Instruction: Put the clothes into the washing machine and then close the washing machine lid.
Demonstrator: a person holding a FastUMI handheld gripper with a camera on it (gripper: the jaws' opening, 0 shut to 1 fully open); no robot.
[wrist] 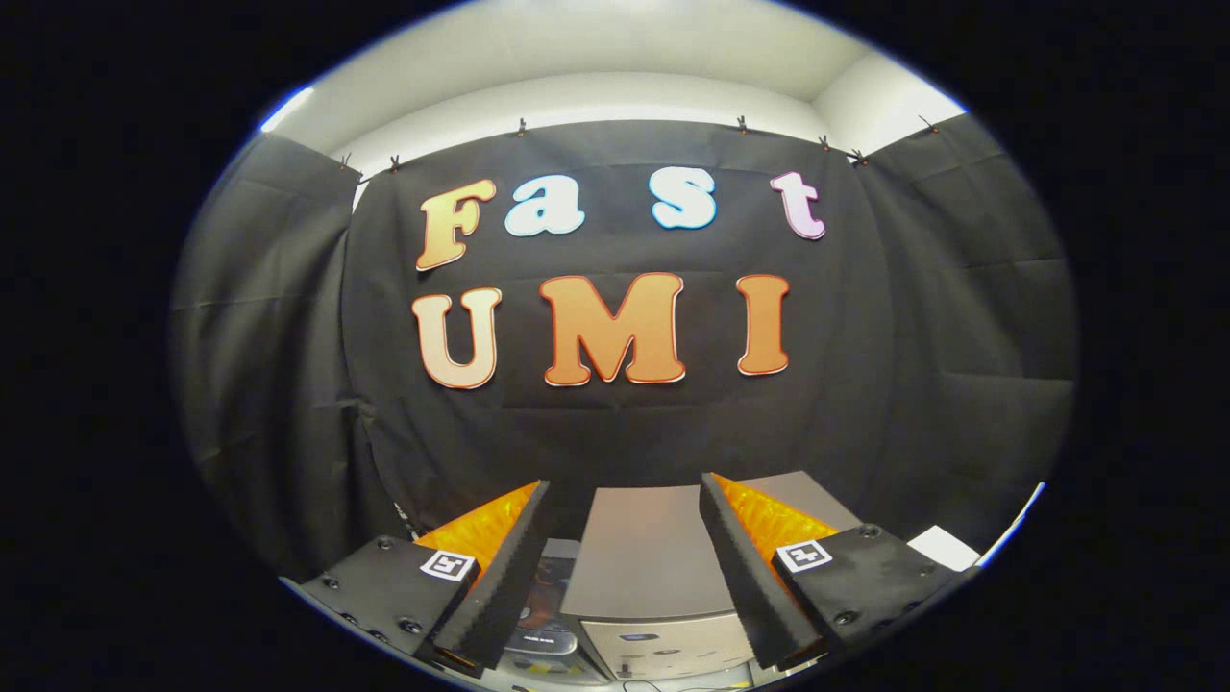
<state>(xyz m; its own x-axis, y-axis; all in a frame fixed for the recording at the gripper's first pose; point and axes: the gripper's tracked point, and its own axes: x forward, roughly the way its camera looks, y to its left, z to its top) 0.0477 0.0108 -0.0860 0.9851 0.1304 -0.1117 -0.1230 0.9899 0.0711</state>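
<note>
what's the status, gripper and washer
Gripper open, nothing between the fingers. Washing machine below and just ahead, grey lid seen through the gap. Nothing in the way.

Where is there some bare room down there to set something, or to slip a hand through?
The flat grey top of the washing machine, seen between the open gripper fingers, looks bare. The gap between the fingers holds nothing. It gets crowded beside the left finger, where dark items sit by the machine.
</note>
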